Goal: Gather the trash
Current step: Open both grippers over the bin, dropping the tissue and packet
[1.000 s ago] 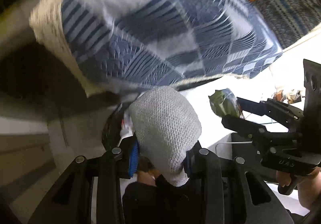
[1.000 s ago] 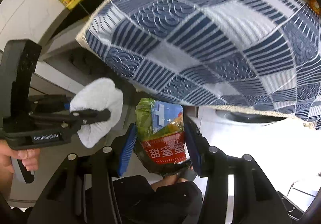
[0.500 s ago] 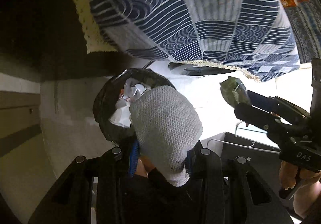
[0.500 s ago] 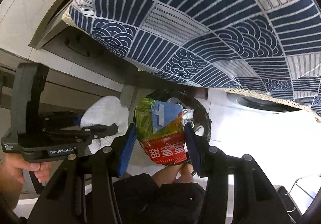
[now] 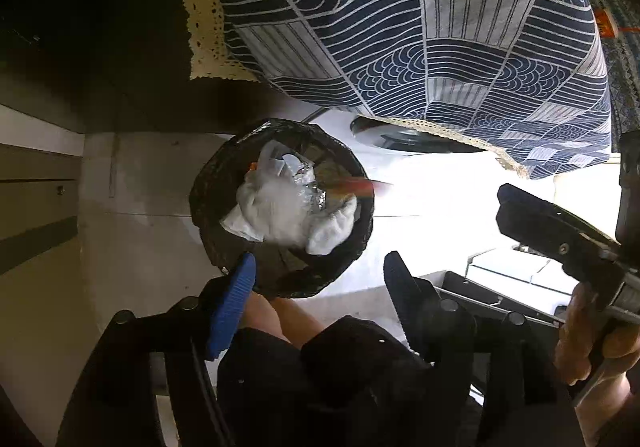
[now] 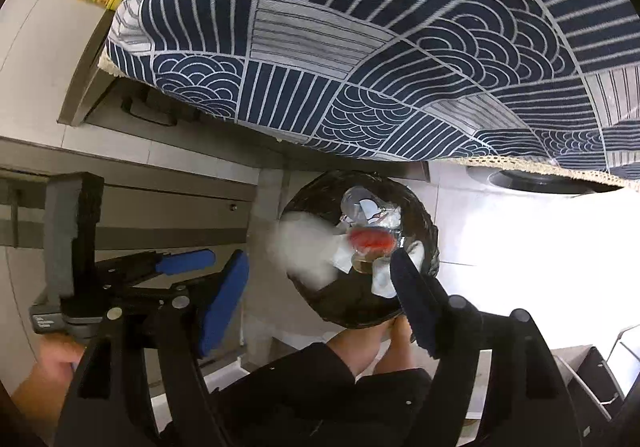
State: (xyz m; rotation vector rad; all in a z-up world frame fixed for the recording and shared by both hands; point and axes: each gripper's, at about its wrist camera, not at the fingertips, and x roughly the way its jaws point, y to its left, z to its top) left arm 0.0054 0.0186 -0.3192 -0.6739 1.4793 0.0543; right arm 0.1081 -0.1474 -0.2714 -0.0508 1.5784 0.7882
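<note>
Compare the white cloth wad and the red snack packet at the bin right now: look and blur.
1. The white cloth wad is pale and plain; the red snack packet is red.
2. In the left wrist view the wad looks bulky, while the packet is a thin streak.

Both are motion-blurred over the black-lined trash bin, free of the open left gripper and right gripper.
</note>
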